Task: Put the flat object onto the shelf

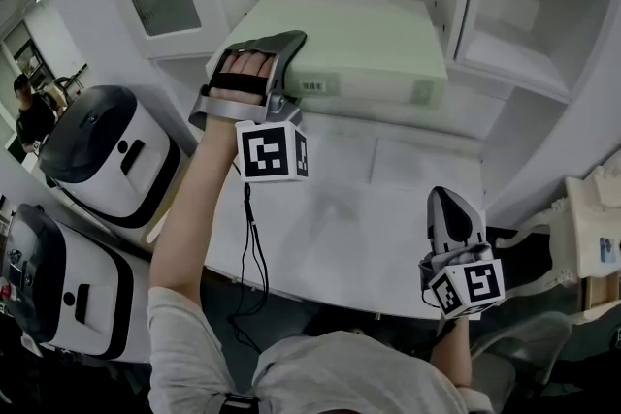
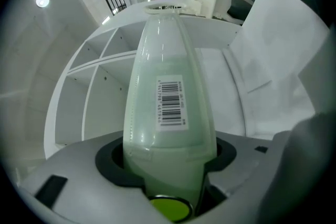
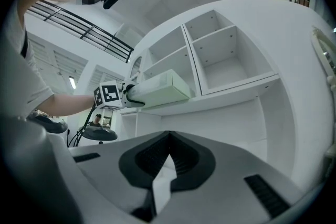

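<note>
The left gripper [image 1: 281,73] grasps the green box [image 1: 359,44] at the shelf's [image 1: 514,63] front edge, with open room at its right; whether it rests there is unclear. The right gripper [image 1: 451,208], clenched and empty, is over the counter's [image 1: 340,228] right edge

One flat box [image 1: 359,53], two tongs [image 1: 279,63] [image 1: 448,207]

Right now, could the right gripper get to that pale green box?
Probably yes: the right gripper is low at the table edge, the box up at the shelf in the left gripper, with nothing standing between them.
</note>
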`<state>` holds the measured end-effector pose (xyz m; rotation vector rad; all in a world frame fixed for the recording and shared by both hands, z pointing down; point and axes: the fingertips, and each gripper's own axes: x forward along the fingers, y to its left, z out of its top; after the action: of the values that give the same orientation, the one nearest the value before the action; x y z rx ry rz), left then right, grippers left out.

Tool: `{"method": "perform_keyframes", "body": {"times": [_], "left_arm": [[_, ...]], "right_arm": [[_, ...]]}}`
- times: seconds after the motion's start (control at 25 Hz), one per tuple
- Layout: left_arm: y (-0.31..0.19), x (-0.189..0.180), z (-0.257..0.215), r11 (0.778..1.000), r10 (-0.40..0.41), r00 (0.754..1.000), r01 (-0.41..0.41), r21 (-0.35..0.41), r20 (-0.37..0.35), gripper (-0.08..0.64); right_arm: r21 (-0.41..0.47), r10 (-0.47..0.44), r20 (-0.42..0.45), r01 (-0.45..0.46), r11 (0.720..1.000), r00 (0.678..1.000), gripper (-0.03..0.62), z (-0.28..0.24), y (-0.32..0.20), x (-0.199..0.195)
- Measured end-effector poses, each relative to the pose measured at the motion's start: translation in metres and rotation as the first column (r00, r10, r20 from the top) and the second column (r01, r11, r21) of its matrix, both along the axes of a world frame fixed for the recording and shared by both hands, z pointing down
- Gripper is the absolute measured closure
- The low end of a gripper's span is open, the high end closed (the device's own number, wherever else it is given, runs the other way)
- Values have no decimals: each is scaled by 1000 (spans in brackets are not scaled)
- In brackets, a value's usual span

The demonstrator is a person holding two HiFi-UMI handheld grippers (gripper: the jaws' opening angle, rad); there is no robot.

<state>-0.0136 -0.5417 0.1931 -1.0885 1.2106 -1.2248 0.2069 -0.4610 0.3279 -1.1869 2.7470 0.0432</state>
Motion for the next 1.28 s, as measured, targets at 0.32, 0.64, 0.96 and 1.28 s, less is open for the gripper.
{"method": "perform_keyframes", "body": {"times": [0.32,0.64,0.96,1.28], "left_arm": [[-45,-4,-1,999,-5,1000,5,-32,-5,267],[-71,-8,-1,997,14,1000,-15,-71,-17,252],[-71,-8,-2,997,28,999,-31,-73,-35,250],[-52,-3,-4,994,71,990,-80,-72,-122,206]], "right_arm": [[-25,28,-4,-28,999,1000,587,5,-13,7],[-50,66,-15,-67,996,998,588,14,-17,20],[-54,67,-21,-68,996,998,588,15,-13,23],[-52,58,-14,-59,997,998,587,15,-8,20]]}}
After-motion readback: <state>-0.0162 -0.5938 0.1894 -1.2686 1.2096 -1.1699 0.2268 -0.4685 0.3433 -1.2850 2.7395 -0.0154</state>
